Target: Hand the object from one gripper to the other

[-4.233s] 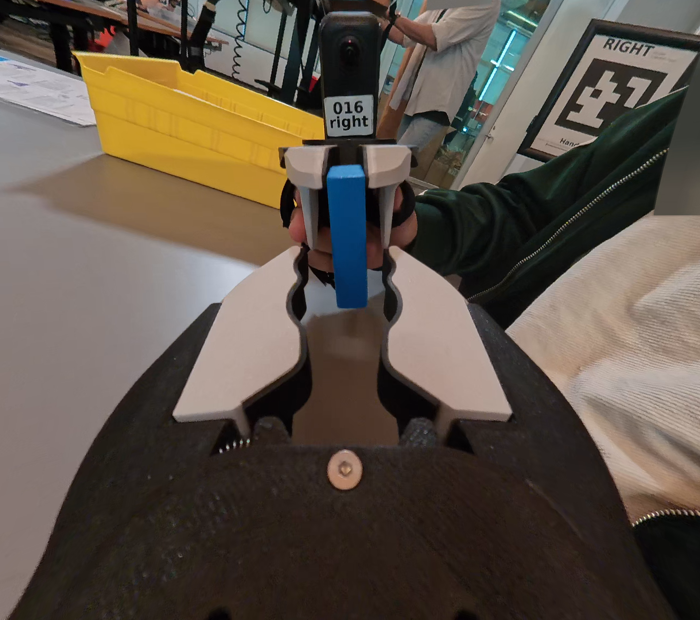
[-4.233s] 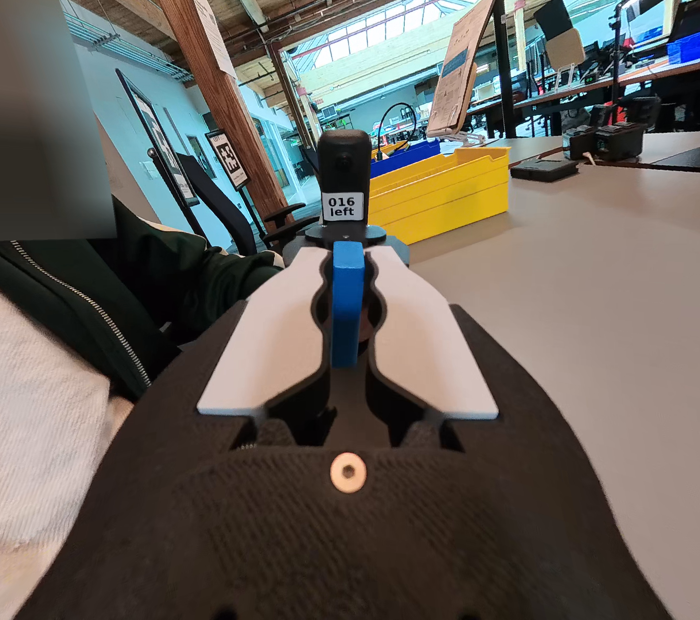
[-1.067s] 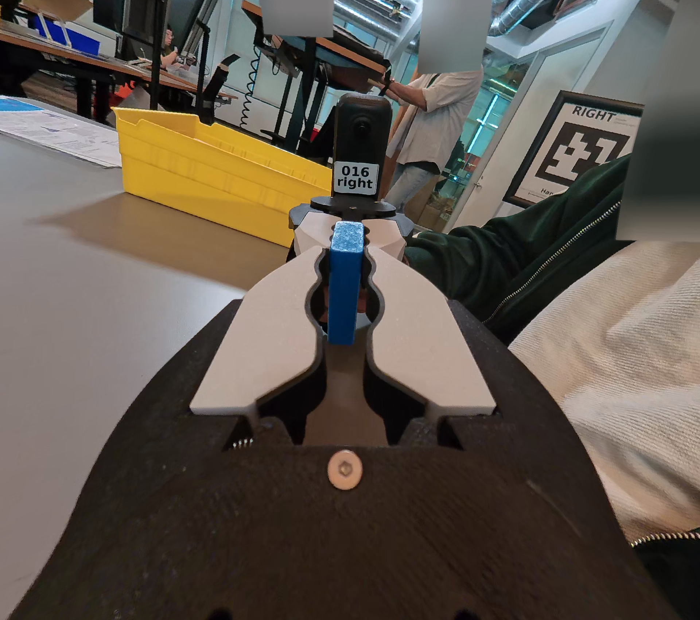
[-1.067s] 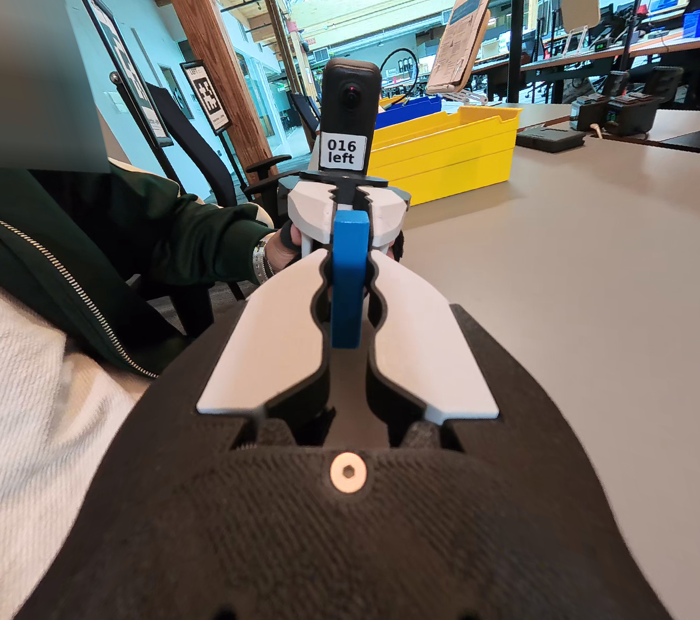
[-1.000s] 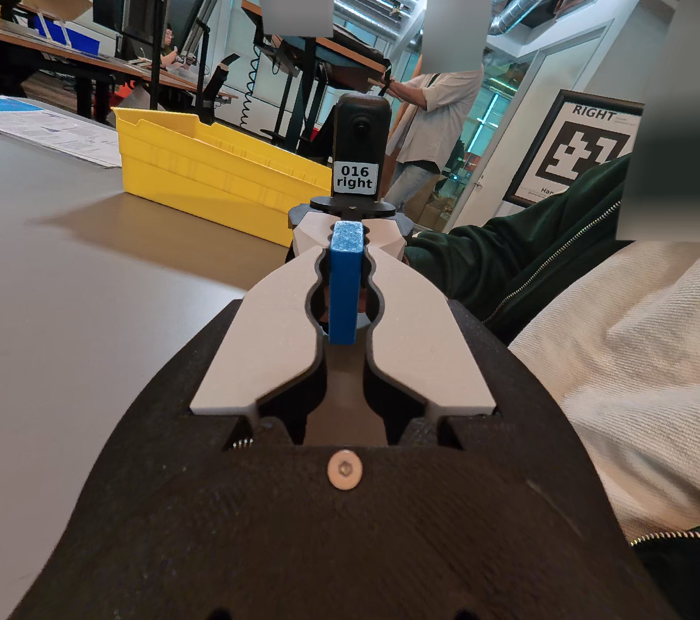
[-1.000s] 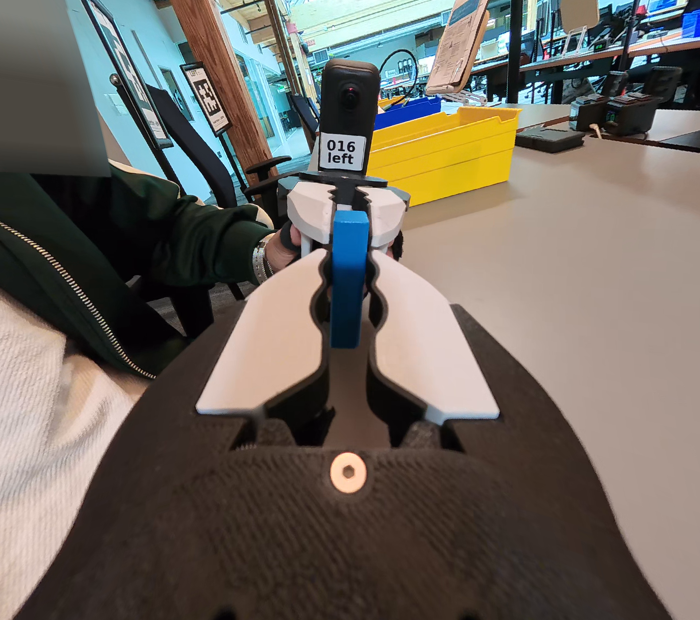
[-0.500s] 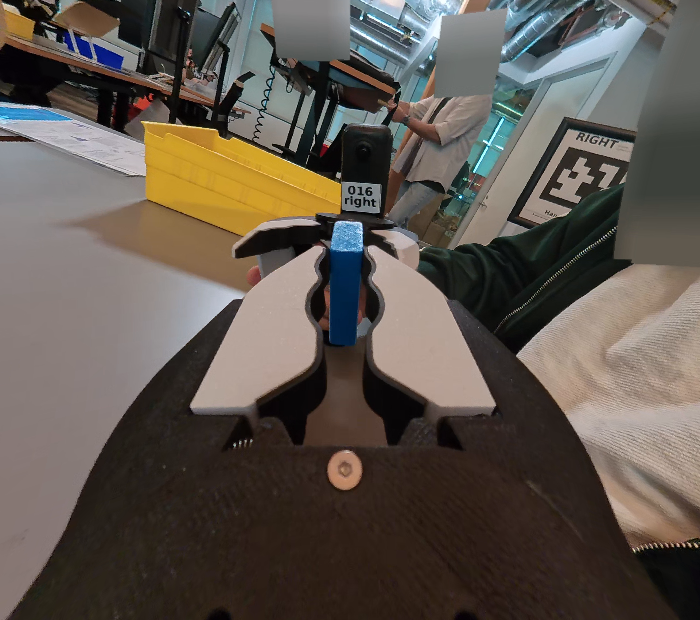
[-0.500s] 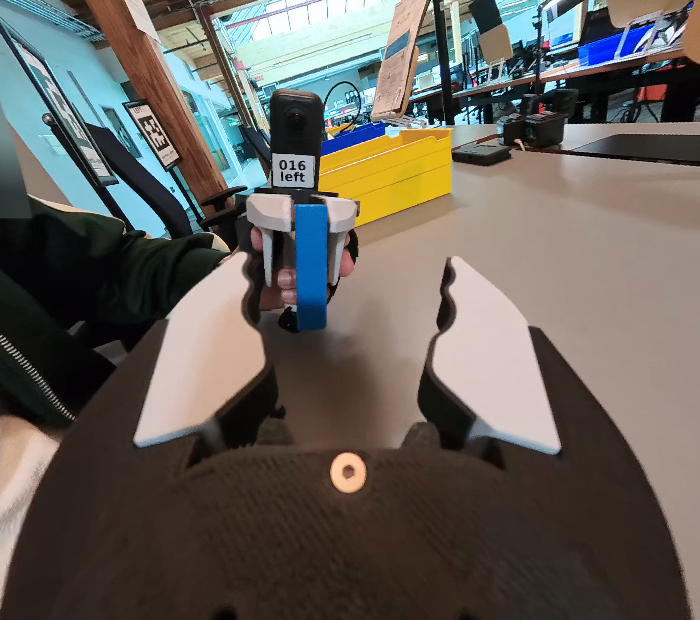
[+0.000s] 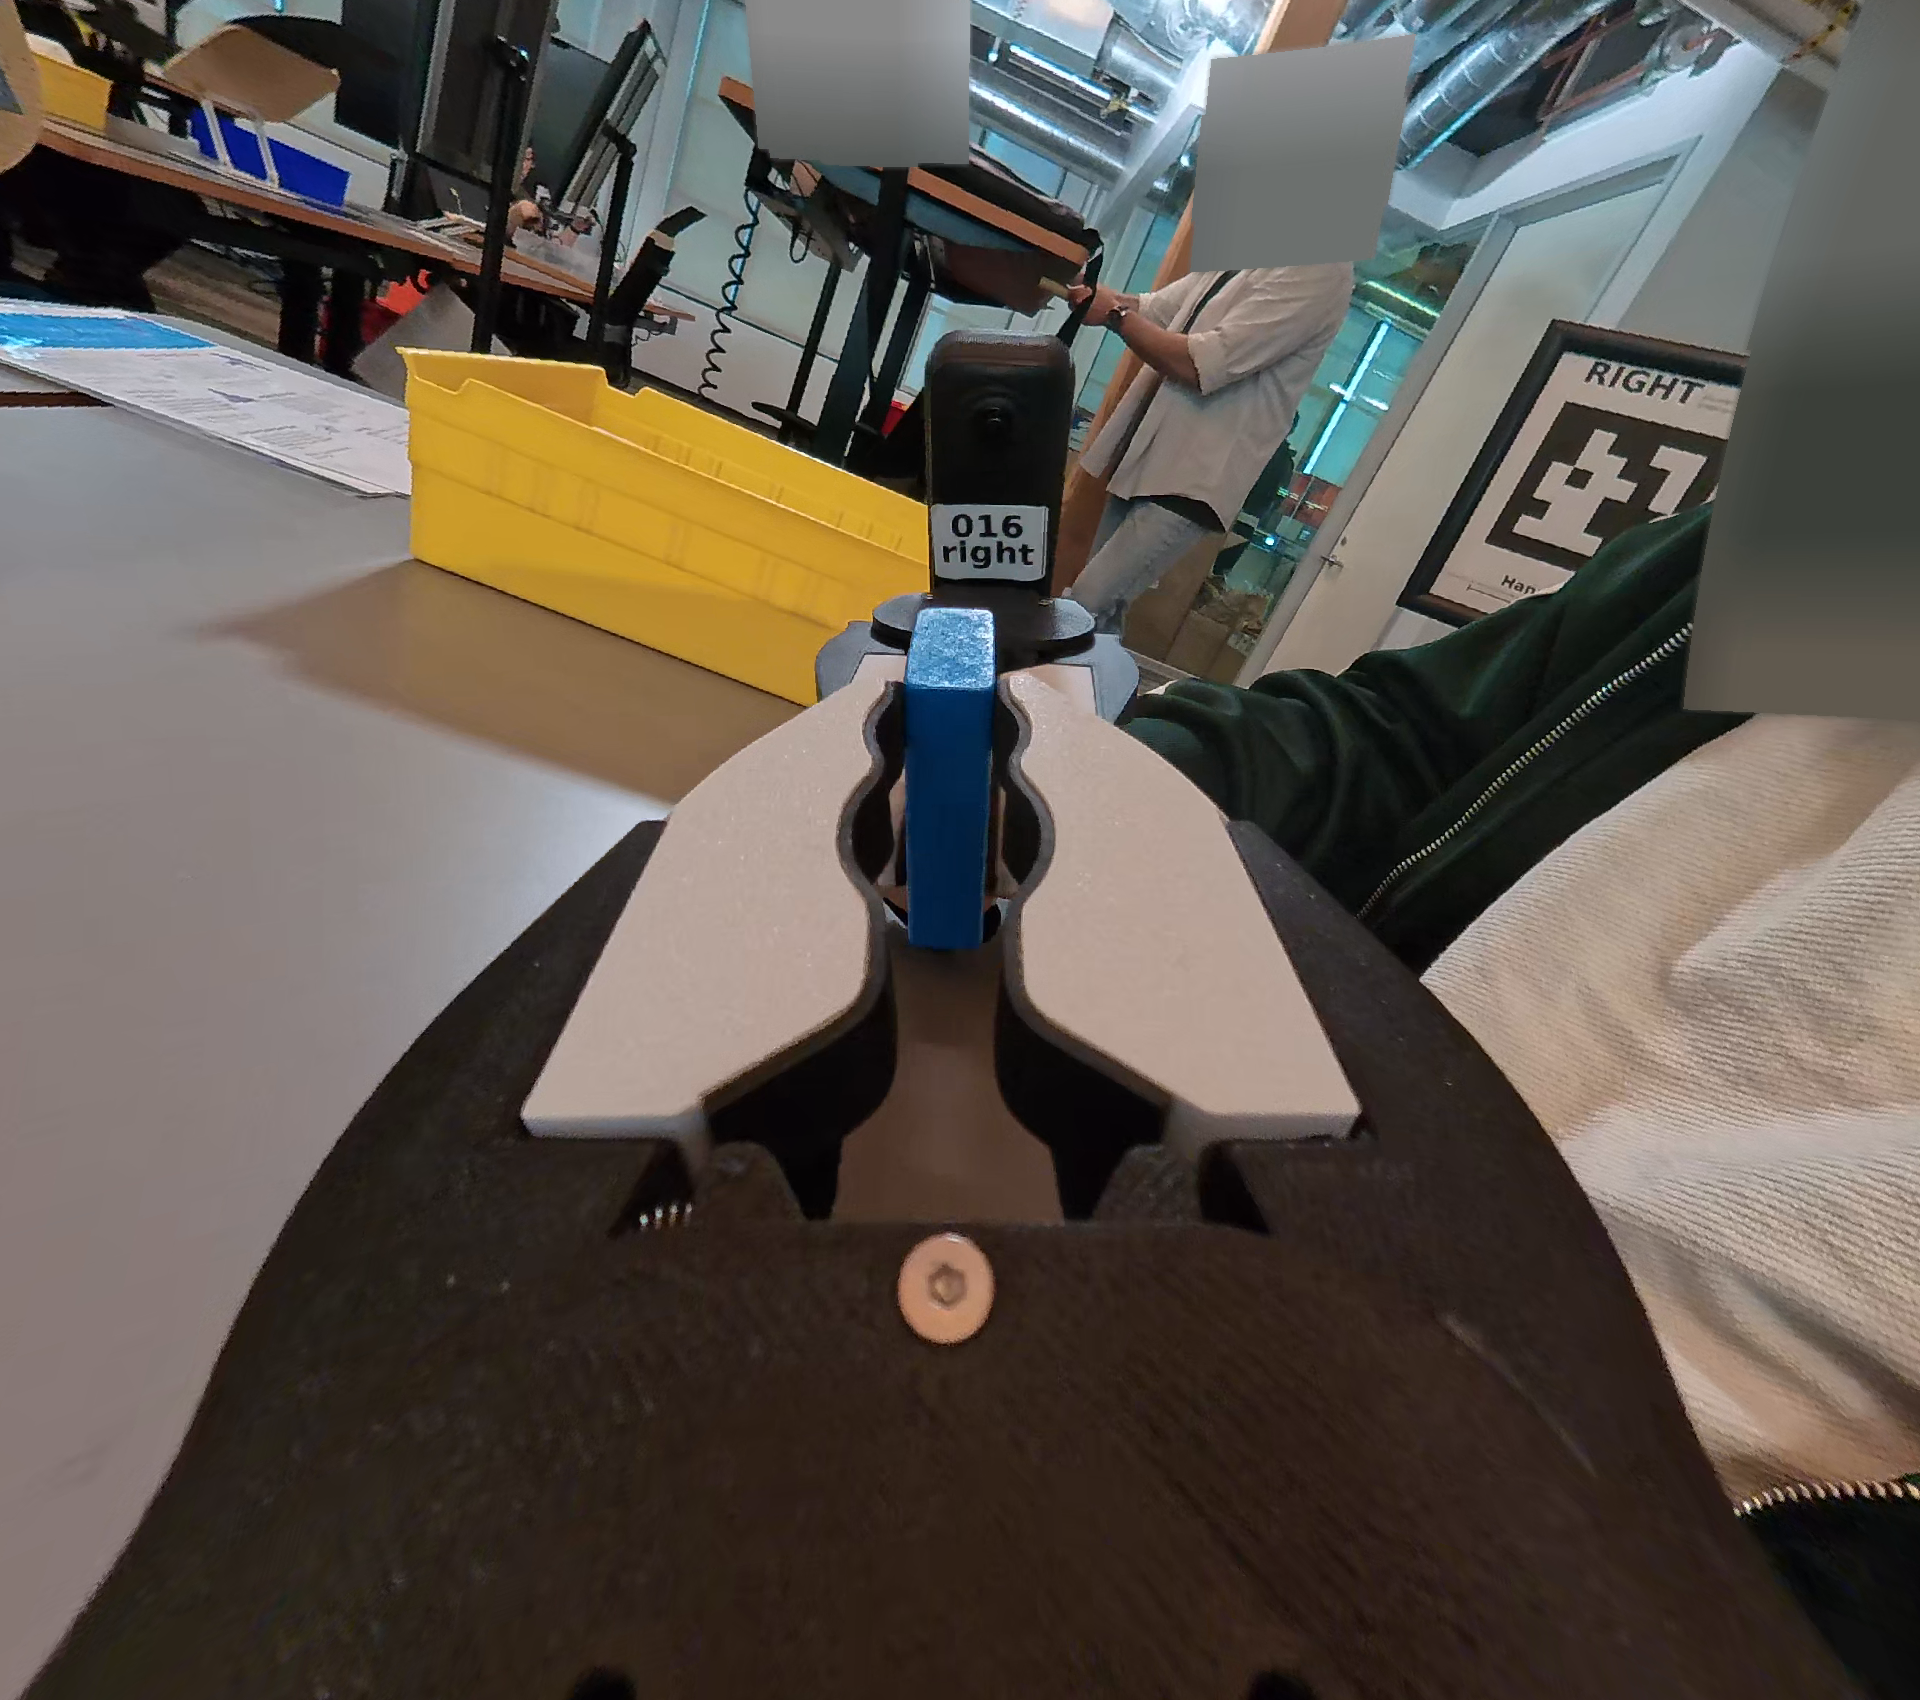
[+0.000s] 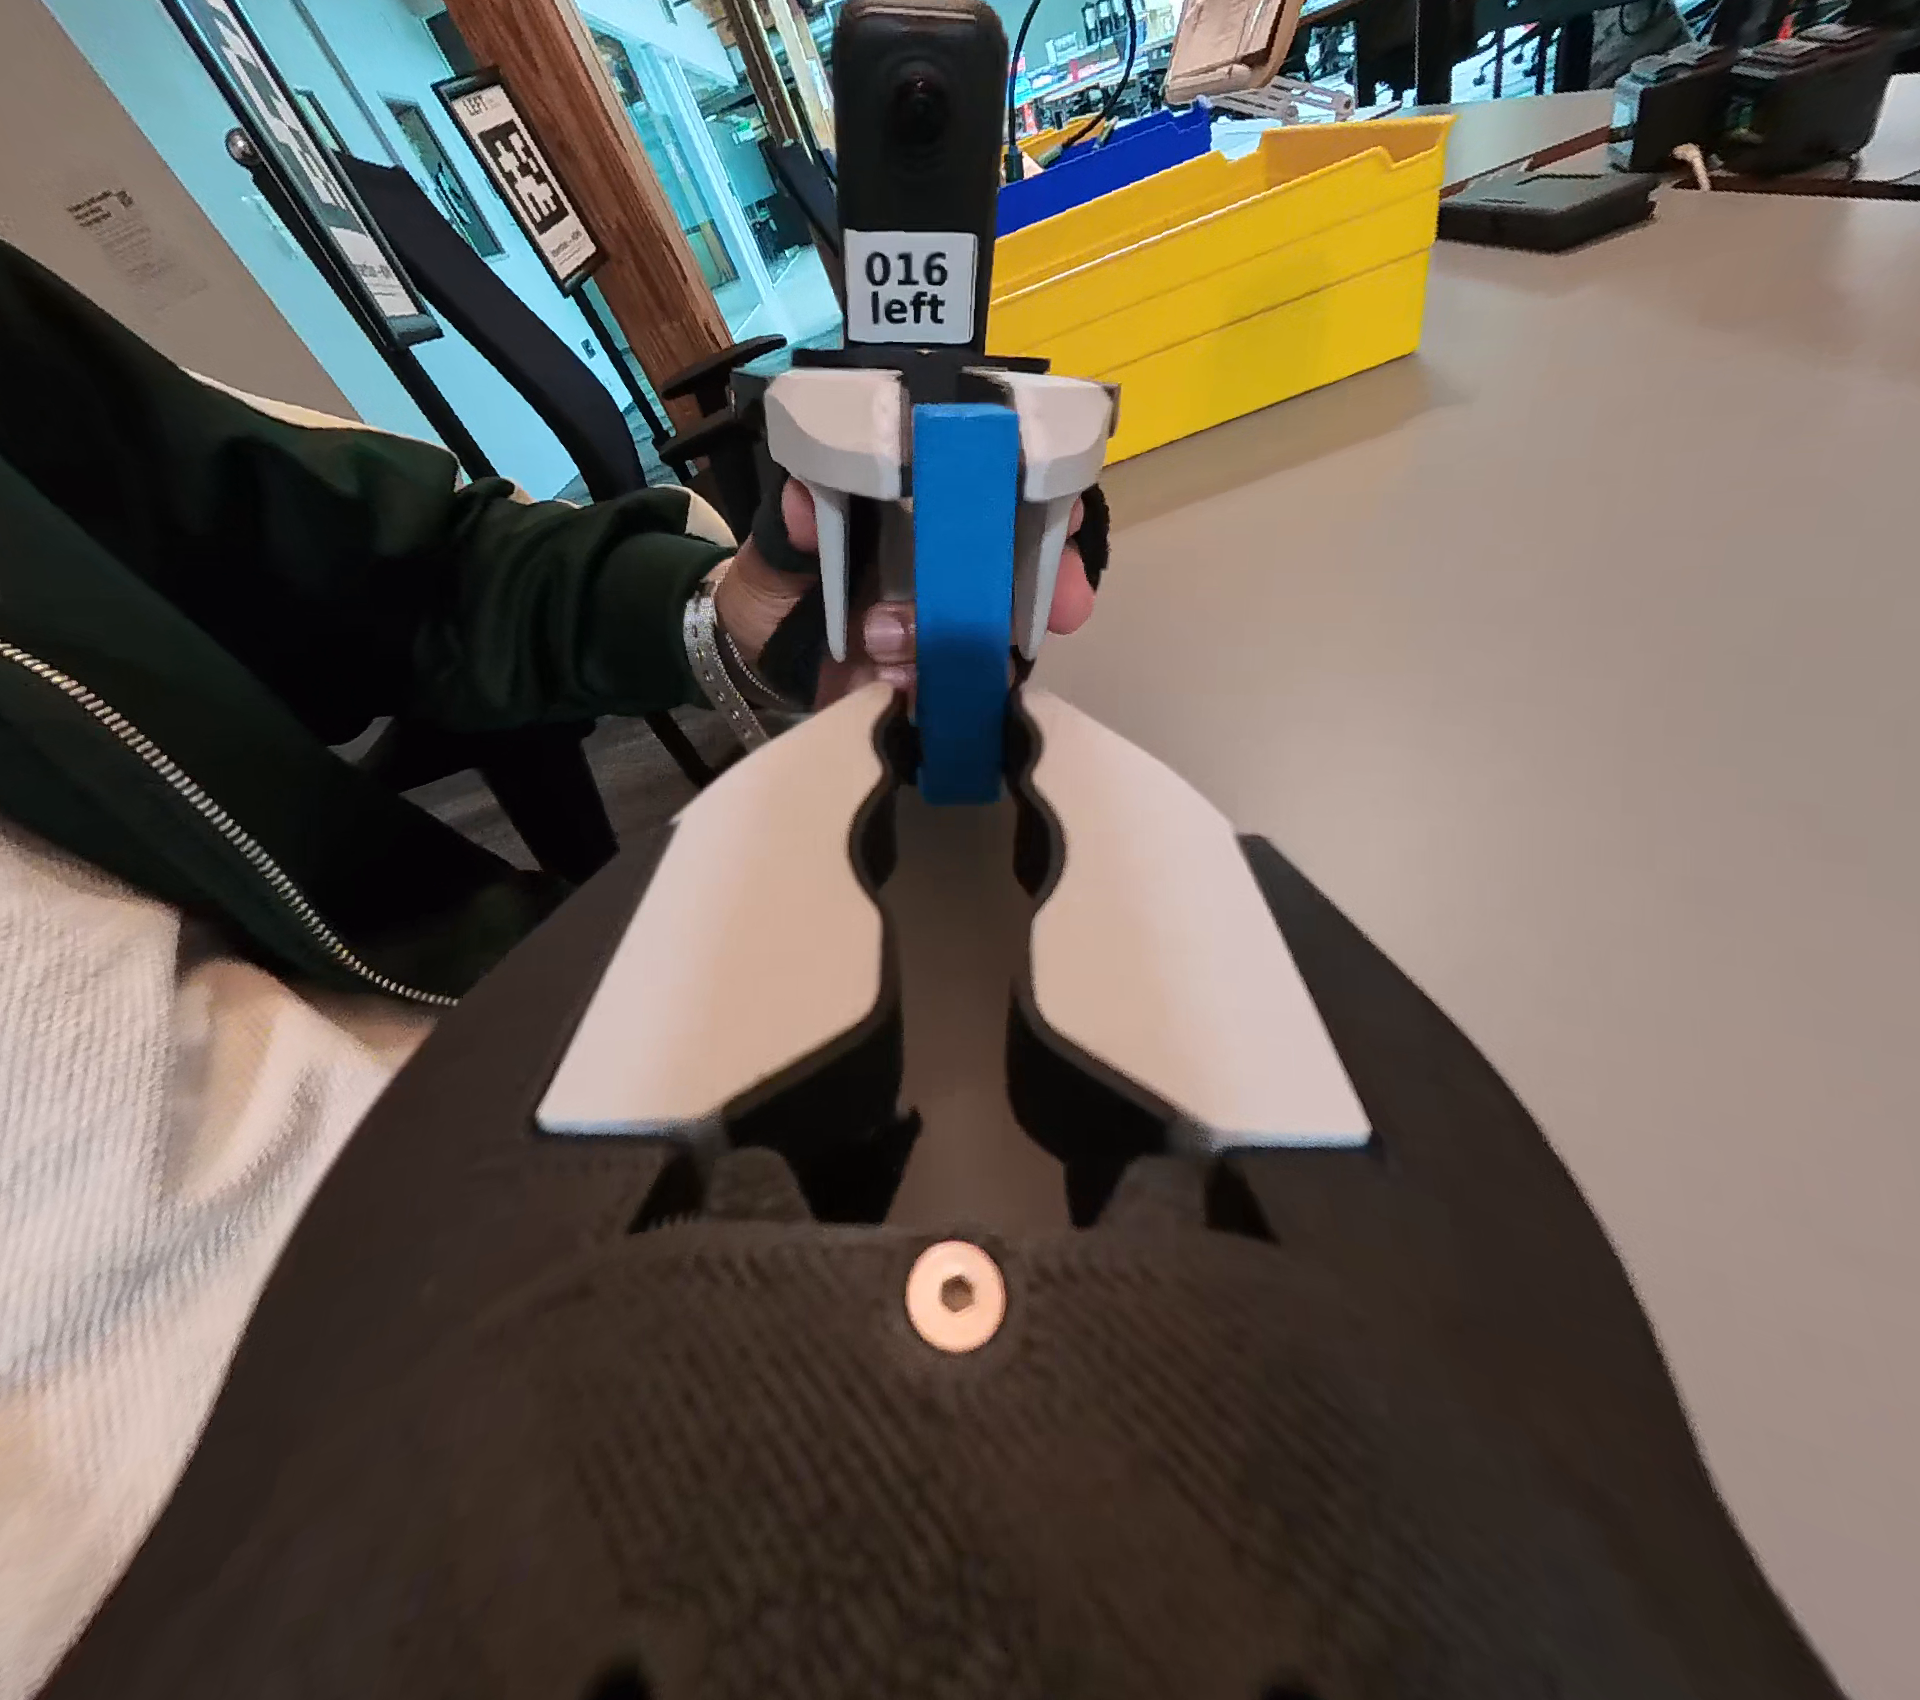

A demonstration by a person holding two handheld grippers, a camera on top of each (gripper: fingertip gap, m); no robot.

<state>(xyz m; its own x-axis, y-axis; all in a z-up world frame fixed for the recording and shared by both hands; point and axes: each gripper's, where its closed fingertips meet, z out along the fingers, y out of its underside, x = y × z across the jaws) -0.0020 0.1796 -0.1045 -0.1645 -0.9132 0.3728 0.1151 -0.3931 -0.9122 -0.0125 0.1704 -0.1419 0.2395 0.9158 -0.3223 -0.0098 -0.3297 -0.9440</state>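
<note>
A blue block [image 9: 945, 819] stands upright between the fingers of my left gripper [image 9: 945, 694], which is shut on it above the grey table [image 9: 208, 819]. In the right wrist view the block [image 10: 961, 570] hangs down from the left gripper [image 10: 932, 651]. Its lower end sits between the fingertips of my right gripper [image 10: 958, 705], whose jaws are closed to the block's width. The two grippers face each other. The right gripper's black camera [image 9: 1000, 424] rises just behind the block in the left wrist view.
A yellow bin [image 9: 623, 507] stands on the table behind the grippers; it also shows in the right wrist view [image 10: 1226, 279] with a blue bin [image 10: 1122, 164] behind it. Papers [image 9: 208, 393] lie far left. A green sleeve [image 9: 1403, 767] is to the right. A person [image 9: 1195, 403] stands beyond.
Half a second ago the right gripper was wide open and farther back. It has now come in and closed around the block's lower end. The left gripper has kept hold of the block.
</note>
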